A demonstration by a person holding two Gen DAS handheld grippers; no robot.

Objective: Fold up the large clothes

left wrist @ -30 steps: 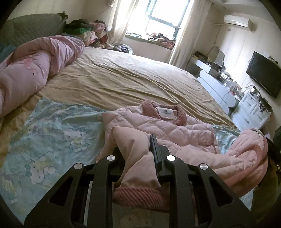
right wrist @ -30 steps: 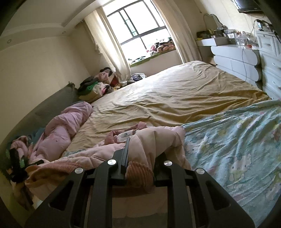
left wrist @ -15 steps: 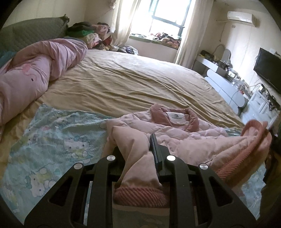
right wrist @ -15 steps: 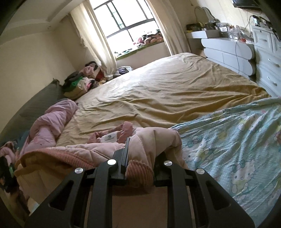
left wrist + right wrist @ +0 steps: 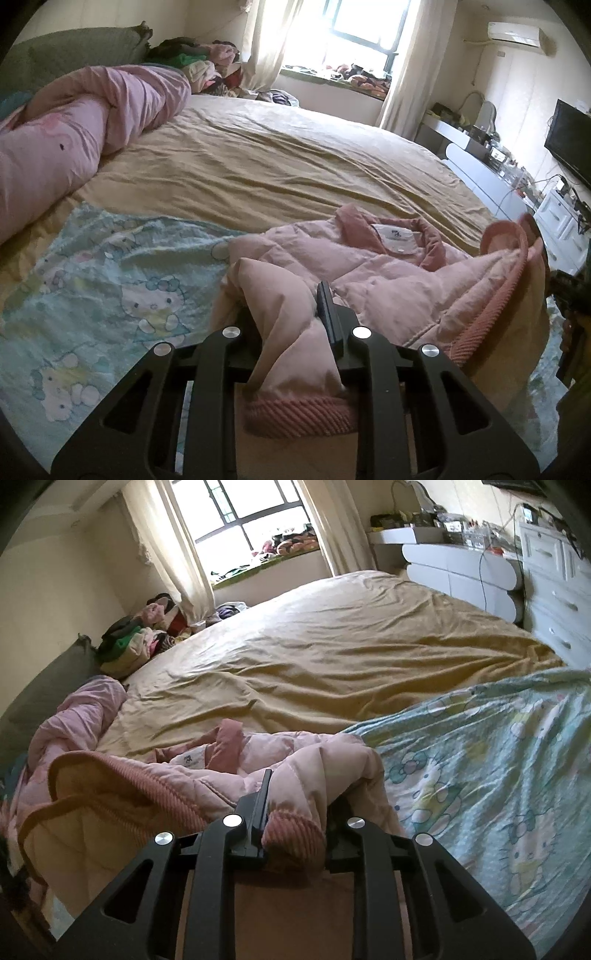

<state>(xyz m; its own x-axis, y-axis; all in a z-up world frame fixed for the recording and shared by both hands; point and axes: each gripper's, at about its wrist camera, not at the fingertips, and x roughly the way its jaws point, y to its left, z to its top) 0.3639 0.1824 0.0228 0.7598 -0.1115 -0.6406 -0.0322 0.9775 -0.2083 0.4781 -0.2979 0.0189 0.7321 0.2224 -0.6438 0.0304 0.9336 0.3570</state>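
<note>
A pink quilted jacket [image 5: 369,273] with a darker ribbed collar and hem lies on the bed, collar and white label facing the window. My left gripper [image 5: 291,314] is shut on the jacket's hem corner, its ribbed band hanging between the fingers. My right gripper [image 5: 299,794] is shut on the other ribbed hem corner of the jacket [image 5: 229,775]. The hem edge is lifted and curls over, showing the tan lining [image 5: 85,834]. The right gripper's dark body shows at the right edge of the left wrist view [image 5: 569,295].
The jacket rests on a light-blue cartoon-print sheet [image 5: 92,295] over a tan bedspread [image 5: 277,162]. A rolled pink duvet [image 5: 74,122] lies at the left. A clothes pile [image 5: 136,642] sits by the window. White drawers [image 5: 554,583] and a TV [image 5: 569,140] stand right.
Both grippers have carried the hem forward and up towards the collar. The lifted hem edge now stands higher and closer to the collar. Both grips are unchanged.
</note>
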